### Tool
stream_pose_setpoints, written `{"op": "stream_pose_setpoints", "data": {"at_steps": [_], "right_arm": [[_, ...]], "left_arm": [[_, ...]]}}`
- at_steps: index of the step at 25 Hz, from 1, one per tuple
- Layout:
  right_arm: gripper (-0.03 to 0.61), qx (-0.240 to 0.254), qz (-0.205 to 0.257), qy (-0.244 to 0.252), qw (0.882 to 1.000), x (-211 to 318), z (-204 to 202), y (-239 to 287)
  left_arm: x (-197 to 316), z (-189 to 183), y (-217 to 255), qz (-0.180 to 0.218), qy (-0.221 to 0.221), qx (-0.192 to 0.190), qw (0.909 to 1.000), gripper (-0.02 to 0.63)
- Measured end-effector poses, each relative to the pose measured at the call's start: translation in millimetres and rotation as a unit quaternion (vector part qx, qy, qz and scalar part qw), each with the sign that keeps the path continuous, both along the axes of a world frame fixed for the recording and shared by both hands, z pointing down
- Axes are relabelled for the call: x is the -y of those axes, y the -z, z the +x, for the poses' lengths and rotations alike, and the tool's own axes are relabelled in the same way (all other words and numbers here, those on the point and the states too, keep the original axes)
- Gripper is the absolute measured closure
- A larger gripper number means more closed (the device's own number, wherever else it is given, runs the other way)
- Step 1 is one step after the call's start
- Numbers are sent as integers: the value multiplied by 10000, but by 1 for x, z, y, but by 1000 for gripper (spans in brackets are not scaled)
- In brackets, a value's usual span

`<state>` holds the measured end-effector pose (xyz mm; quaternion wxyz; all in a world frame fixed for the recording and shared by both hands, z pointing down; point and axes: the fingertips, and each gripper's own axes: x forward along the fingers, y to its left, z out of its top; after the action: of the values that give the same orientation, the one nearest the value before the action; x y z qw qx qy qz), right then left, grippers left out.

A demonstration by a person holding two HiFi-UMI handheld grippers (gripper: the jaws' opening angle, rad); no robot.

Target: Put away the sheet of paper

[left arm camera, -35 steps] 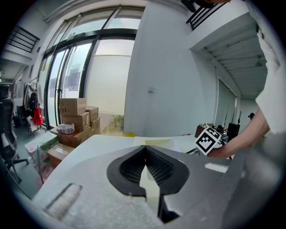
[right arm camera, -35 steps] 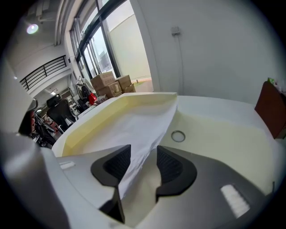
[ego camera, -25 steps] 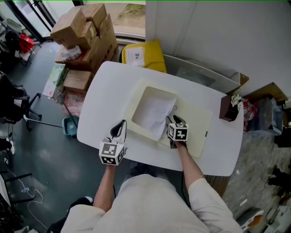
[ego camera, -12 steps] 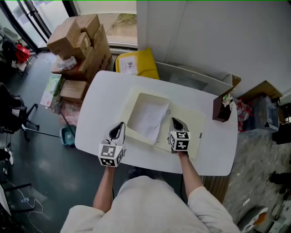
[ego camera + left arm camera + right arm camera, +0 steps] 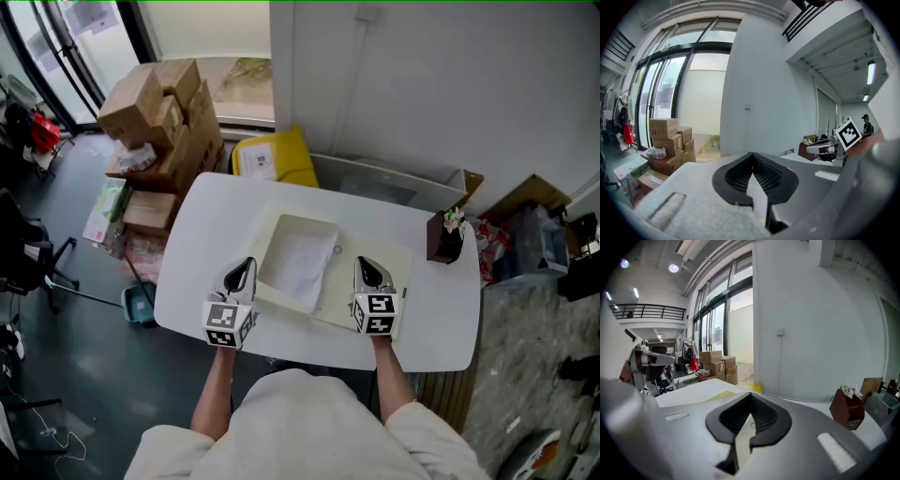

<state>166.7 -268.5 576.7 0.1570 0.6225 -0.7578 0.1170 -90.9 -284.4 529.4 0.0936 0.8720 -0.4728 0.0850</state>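
Note:
The white sheet of paper [image 5: 298,262] lies flat inside a shallow cream box [image 5: 274,225] on the white table [image 5: 206,216]. My left gripper [image 5: 246,266] hovers just left of the box's near corner, shut with nothing in it. My right gripper [image 5: 365,265] is to the right of the box, over the flat cream panel [image 5: 398,258], also shut and empty, apart from the paper. In both gripper views the jaws meet with nothing between them: left gripper [image 5: 752,180], right gripper [image 5: 747,420].
A brown desk holder [image 5: 442,238] stands at the table's far right, also seen as the brown holder [image 5: 847,411]. Beyond the table are a yellow bag [image 5: 272,157], stacked cardboard boxes [image 5: 164,103] and a wall. A chair base [image 5: 37,272] is on the floor at left.
The right gripper let go of the paper's near edge, drew back to the right of the box and shut. The paper settled flat in the box. The left gripper barely moved.

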Motion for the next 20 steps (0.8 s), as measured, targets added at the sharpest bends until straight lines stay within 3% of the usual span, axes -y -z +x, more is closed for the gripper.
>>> {"op": "stream_pose_setpoints", "data": {"at_steps": [10, 20], "right_arm": [[578, -113, 552, -113, 9983, -4, 13, 50], [578, -114, 813, -155, 9965, -4, 16, 70]], "left_arm": [[13, 2, 33, 349, 16, -38, 9994, 612], [22, -2, 49, 614, 54, 11, 9981, 612]]}}
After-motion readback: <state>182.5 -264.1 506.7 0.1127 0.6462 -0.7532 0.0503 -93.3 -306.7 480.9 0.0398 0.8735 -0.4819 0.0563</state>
